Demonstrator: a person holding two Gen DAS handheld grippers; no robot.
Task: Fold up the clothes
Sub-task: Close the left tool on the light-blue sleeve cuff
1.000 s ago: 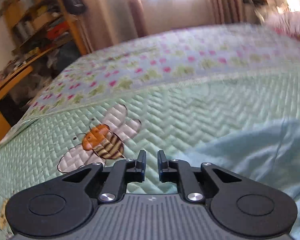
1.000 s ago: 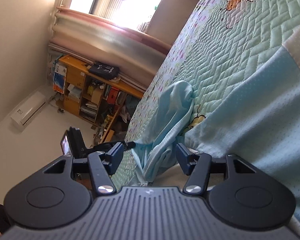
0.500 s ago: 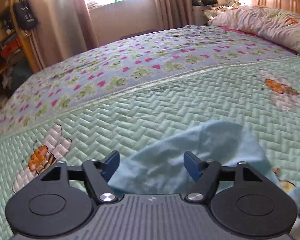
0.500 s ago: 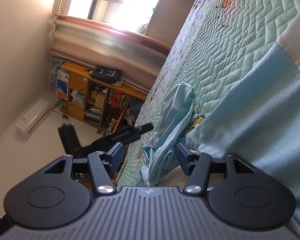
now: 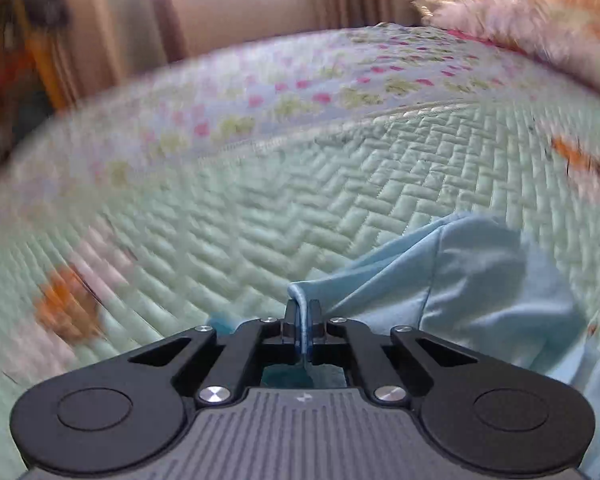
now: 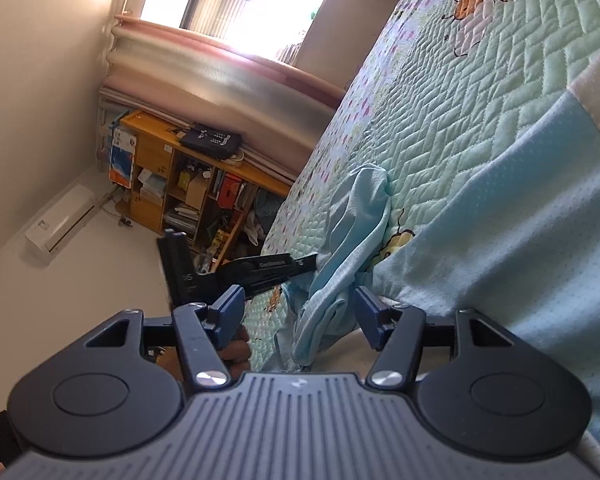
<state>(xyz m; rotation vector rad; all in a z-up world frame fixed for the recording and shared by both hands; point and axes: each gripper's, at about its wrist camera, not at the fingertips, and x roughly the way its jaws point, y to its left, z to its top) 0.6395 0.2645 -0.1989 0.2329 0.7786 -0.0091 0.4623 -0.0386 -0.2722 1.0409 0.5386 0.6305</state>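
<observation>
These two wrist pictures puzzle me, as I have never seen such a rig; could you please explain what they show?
No robot arm is involved: a person holds a pair of tongs in each hand, and a fisheye camera on each looks forward along its two fingers. One picture is from the left tongs, the other, tilted sideways, from the right tongs. Both look over a bed with a green quilted bedspread. On it lies a light blue garment. The left tongs are shut on a fold of its edge. The right tongs stand open, with bunched blue cloth hanging between the fingers, not pinched. The left tongs also show in the right picture.
</observation>
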